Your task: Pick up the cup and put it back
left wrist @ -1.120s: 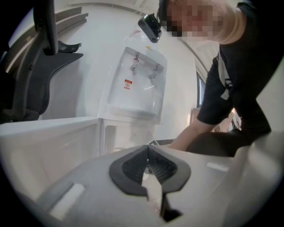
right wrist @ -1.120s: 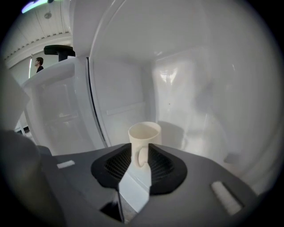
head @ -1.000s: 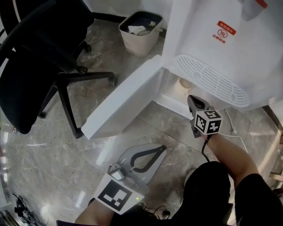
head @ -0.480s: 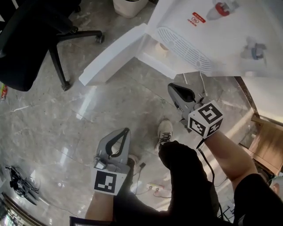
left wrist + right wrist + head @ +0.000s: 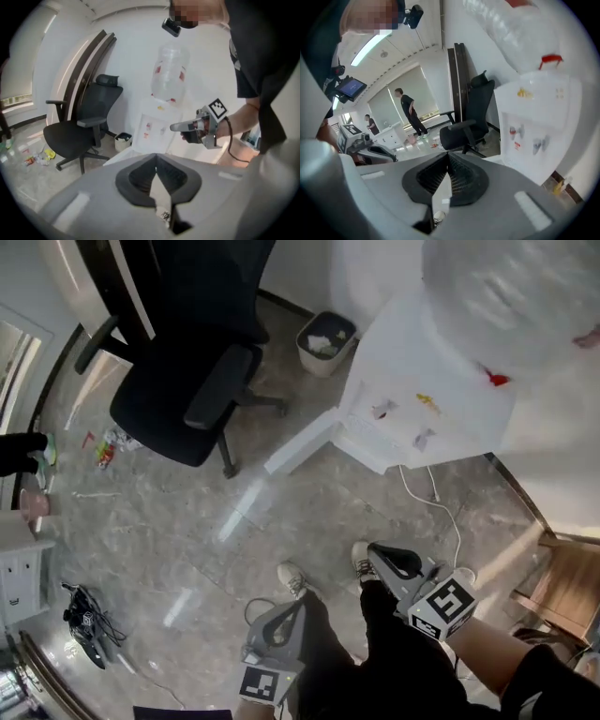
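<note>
No cup shows in any view. The white water dispenser (image 5: 422, 409) stands at the upper right with its low cabinet door (image 5: 300, 442) swung open over the floor; the inside of the cabinet is hidden from here. My left gripper (image 5: 298, 606) hangs low by the person's legs, jaws shut and empty. My right gripper (image 5: 380, 551) is beside it to the right, also shut with nothing in it. In the left gripper view my own jaws (image 5: 156, 158) meet at their tips, and the right gripper (image 5: 177, 126) is held out in front of the dispenser (image 5: 152, 133).
A black office chair (image 5: 187, 381) stands left of the dispenser, and a waste bin (image 5: 325, 341) sits behind it. A white cable (image 5: 441, 512) trails over the marble floor. Wooden furniture (image 5: 562, 577) is at the right edge. Two people (image 5: 408, 110) stand far off.
The head view has risen and drawn back from the dispenser. Both grippers have dropped back toward the person's legs. The cup seen in the open cabinet a second ago is out of sight.
</note>
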Motion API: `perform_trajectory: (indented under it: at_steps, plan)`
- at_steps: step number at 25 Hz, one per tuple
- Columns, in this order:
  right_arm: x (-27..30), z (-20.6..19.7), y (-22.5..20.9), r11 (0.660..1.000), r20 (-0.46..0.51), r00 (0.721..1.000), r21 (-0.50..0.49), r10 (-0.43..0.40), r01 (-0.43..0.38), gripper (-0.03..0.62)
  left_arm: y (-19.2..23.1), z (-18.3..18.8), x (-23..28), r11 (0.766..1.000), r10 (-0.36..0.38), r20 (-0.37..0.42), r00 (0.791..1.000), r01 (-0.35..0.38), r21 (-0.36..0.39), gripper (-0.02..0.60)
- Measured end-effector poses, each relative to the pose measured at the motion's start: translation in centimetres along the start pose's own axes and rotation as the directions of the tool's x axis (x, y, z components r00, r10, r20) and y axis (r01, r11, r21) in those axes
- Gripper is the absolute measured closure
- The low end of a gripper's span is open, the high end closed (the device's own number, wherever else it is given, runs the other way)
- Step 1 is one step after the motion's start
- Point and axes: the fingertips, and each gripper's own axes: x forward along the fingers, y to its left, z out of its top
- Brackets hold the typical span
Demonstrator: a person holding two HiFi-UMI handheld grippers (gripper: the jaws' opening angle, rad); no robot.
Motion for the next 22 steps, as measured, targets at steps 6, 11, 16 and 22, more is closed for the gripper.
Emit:
perform_trajectory:
  at_steps: [6, 11, 16, 22]
  plan:
    - [-5.7, 10.8, 5.5, 0.996, 0.096, 0.992, 0.009, 0.083, -0.084, 0.586, -5.8, 12.4, -4.5, 0.995, 0.076, 0.155, 0.985, -0.066, -0.072, 0.578]
    - [-8.1, 16.4, 7.7, 0.996, 0.205, 0.975, -0.020, 0.092, -0.090, 0.586, -7.0, 19.2, -7.6, 0.996, 0.056, 0.268, 0.962, -0.036, -0.078, 0.578]
    - [-10.1, 17.1, 10.8, 0.999, 0.214, 0.976, -0.019, 0.029, -0.026, 0.586, -8.1, 20.7, -9.6, 0.999, -0.026, 0.261, 0.965, 0.020, 0.027, 0.578]
    - [-11.1, 13.1, 17.7, 0.995, 0.200, 0.974, 0.014, -0.102, 0.101, 0.586, -8.7, 18.8, -13.7, 0.966, -0.254, 0.246, 0.935, 0.234, 0.105, 0.578]
